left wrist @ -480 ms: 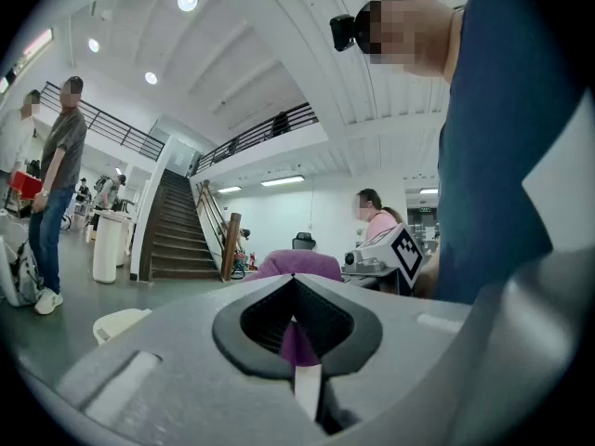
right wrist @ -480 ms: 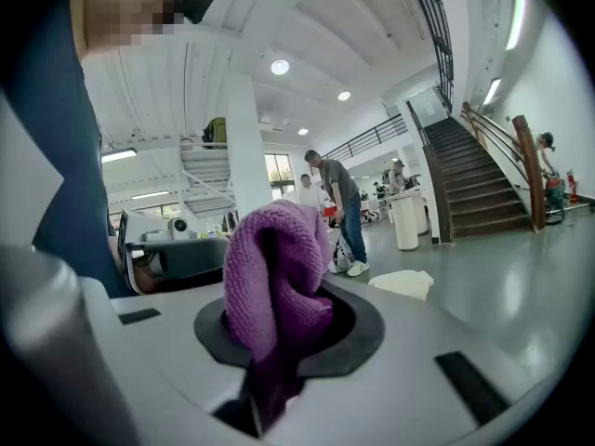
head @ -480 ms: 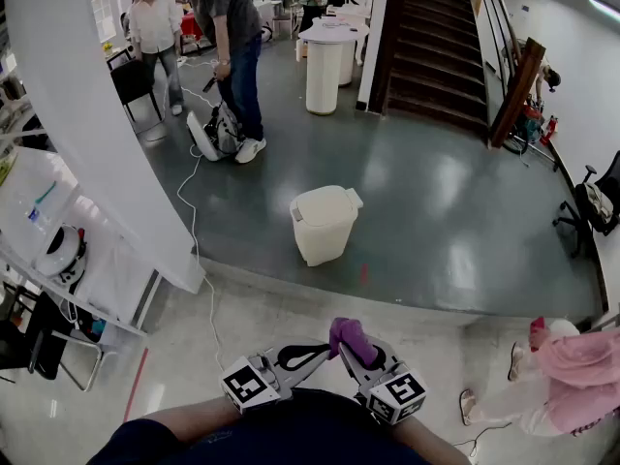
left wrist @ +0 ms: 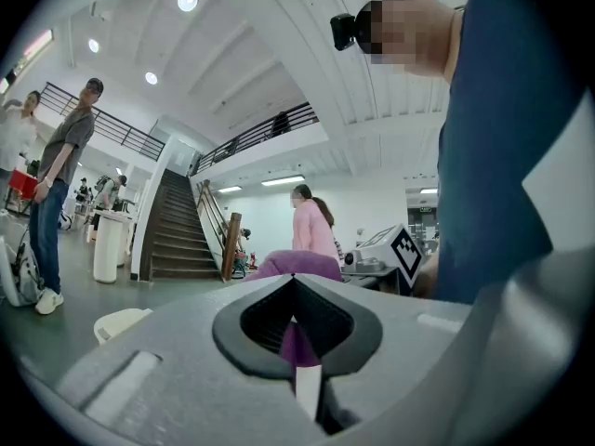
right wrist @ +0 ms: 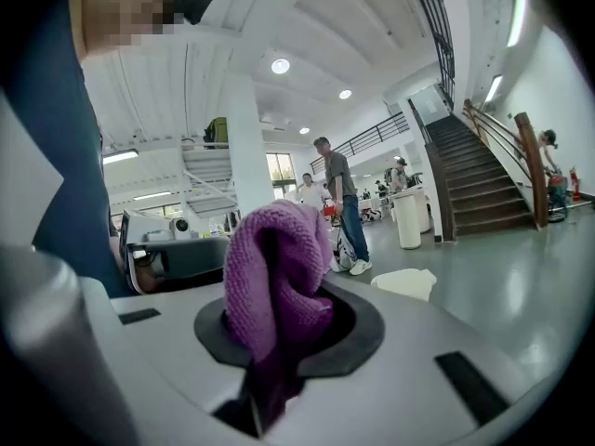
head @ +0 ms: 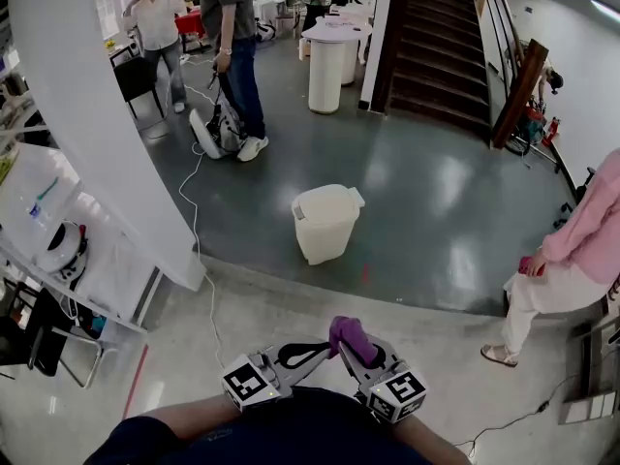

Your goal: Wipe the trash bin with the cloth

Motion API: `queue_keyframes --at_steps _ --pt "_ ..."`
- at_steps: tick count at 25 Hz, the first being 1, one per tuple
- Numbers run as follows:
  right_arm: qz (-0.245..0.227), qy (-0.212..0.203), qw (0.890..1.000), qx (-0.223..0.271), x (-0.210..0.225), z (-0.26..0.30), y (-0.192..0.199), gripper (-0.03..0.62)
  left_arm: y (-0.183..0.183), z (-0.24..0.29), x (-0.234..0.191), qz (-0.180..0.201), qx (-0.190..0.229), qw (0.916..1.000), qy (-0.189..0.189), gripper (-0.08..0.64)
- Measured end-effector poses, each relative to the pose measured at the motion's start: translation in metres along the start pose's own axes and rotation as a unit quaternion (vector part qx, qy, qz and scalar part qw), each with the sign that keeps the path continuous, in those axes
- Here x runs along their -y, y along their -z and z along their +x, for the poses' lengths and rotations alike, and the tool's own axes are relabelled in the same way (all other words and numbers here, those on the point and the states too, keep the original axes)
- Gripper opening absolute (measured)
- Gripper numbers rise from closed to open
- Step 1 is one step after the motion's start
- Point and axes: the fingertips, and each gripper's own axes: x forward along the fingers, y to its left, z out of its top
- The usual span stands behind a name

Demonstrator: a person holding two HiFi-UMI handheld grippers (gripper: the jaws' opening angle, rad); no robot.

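Note:
The cream trash bin (head: 325,223) with its lid down stands on the dark floor a few steps ahead; it also shows small in the left gripper view (left wrist: 119,321) and the right gripper view (right wrist: 404,283). Both grippers are held low against the person's body. My right gripper (head: 356,349) is shut on a bunched purple cloth (head: 349,335), which sticks up out of the jaws (right wrist: 274,268). My left gripper (head: 302,356) sits just left of it, jaws together and holding nothing; the cloth (left wrist: 297,266) shows beyond them.
A white column (head: 87,114) rises at the left, with a cable (head: 194,221) trailing along the floor past it. A person in pink (head: 572,260) stands at the right. Other people (head: 237,56), a white round table (head: 325,66) and stairs (head: 436,46) lie beyond the bin.
The person in pink has risen from a crouch at lower right and now stands at the right edge. The people at the back shifted slightly. Both grippers and the bin stay put.

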Motion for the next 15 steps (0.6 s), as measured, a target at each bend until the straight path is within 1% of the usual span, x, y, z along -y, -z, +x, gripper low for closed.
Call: queue_keyframes --at_steps 10,15 --pt "0.003 -0.01 1.0 0.001 0.008 -0.011 -0.001 0.077 -0.002 0.011 0.005 0.001 -0.001 1.0 -0.007 0.005" --pt "0.007 -0.019 1.0 -0.001 0.019 -0.019 0.0 0.077 -0.002 0.022 0.008 0.0 -0.003 0.9998 -0.019 0.005"
